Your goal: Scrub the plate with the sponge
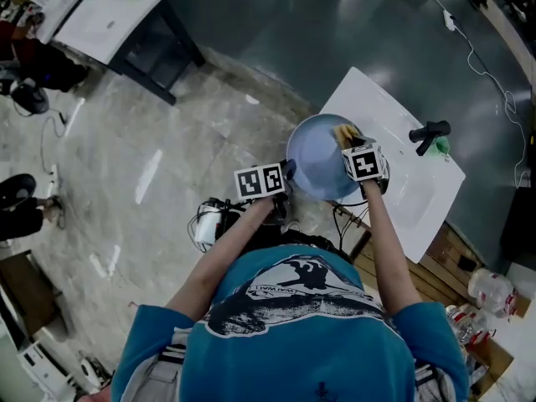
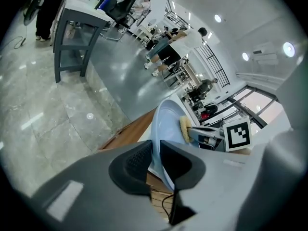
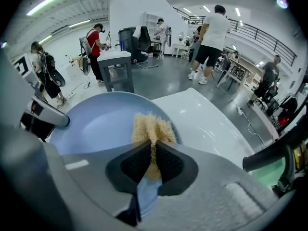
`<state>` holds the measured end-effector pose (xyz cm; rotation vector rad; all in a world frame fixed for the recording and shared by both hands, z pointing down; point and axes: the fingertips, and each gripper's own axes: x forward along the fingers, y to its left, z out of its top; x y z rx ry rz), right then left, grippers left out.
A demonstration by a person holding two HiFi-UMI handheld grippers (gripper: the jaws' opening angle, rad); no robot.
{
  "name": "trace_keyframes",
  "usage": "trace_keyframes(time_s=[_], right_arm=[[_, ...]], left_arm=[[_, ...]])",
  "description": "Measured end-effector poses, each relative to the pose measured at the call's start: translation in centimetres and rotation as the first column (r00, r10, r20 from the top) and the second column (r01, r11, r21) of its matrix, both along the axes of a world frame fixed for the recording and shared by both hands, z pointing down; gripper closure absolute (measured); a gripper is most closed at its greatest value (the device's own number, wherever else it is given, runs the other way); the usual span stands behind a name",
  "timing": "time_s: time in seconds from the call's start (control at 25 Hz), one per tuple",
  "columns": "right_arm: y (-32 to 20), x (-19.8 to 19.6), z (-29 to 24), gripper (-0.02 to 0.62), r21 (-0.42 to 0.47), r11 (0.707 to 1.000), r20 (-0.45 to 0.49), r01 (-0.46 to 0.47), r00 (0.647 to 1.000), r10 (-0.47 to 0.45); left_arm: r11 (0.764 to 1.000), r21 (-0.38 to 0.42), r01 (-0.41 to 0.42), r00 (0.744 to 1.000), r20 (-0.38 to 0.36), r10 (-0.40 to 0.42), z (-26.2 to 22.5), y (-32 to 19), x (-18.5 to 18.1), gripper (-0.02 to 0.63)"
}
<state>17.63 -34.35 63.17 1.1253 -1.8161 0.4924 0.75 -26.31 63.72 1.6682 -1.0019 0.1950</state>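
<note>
big open workshop room with a pale marble-look floor (image 1: 126, 157) that turns to glossy grey further out. a grey-legged table (image 1: 109, 15) sits well off in the far corner, and the gripper views show a few people standing around in the background.

right in front of the person there's a white sink top (image 1: 419, 191) with a black faucet (image 1: 429, 130) near its far edge. the light blue plate (image 1: 318, 170) is held up off the sink, over its left end, and tipped up on edge rather than lying flat – in the left gripper view you see it nearly edge-on.

the left gripper (image 1: 287, 172) is clamped on the plate's rim: in its own view one dark pad sits on each face of the rim, tight against it, with no gap. the right gripper (image 1: 350, 143) is pinched on the sponge (image 1: 345, 134), a frayed yellowish thing that sticks out past the jaw tips. the sponge is pressed against the plate's inner face near the rim, on the side away from the left gripper's hold – both gripper views agree on that.
</note>
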Motion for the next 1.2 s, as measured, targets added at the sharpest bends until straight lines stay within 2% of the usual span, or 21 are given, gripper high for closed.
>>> trace_keyframes(time_s=[0.08, 0.24, 0.36, 0.48, 0.68, 0.84, 1.0, 1.2], right_arm=[[0.3, -0.5, -0.4, 0.565, 0.0, 1.0, 0.037, -0.025, 0.999, 0.025], [2.4, -5.1, -2.3, 0.566, -0.017, 0.999, 0.251, -0.048, 0.967, 0.051], [5.1, -9.0, -2.6, 0.565, -0.061, 0.998, 0.349, 0.002, 0.937, 0.02], [7.5, -11.6, -1.9, 0.565, -0.113, 0.992, 0.385, 0.059, 0.923, -0.011], [8.8, -12.5, -0.3, 0.566, -0.153, 0.982, 0.369, 0.11, 0.928, -0.046], [8.4, -11.2, -0.2, 0.565, -0.152, 0.982, 0.329, 0.111, 0.943, -0.056], [7.1, -6.8, 0.0, 0.565, -0.121, 0.991, 0.228, 0.05, 0.973, -0.021], [5.1, -0.4, 0.2, 0.565, -0.102, 0.992, 0.128, -0.074, 0.988, 0.087]], left_arm=[[1.0, -0.006, 0.003, 1.0, -0.004, -0.003, 0.1, -0.1, 0.1, 0.537], [1.0, -0.019, 0.004, 1.0, -0.009, -0.004, 0.1, 0.0, 0.0, 0.538], [1.0, -0.027, 0.007, 1.0, -0.011, -0.007, 0.1, -0.1, 0.0, 0.54], [1.0, -0.031, 0.006, 1.0, -0.01, -0.006, 0.0, 0.0, 0.1, 0.54], [0.999, -0.036, 0.007, 1.0, -0.016, -0.008, 0.0, -0.1, 0.1, 0.541], [0.999, -0.036, 0.006, 1.0, -0.02, -0.007, 0.0, 0.0, 0.1, 0.541], [1.0, -0.03, 0.004, 1.0, -0.026, -0.005, 0.0, 0.0, 0.2, 0.54], [1.0, -0.029, 0.004, 0.999, -0.033, -0.005, 0.0, 0.0, 0.1, 0.538]])
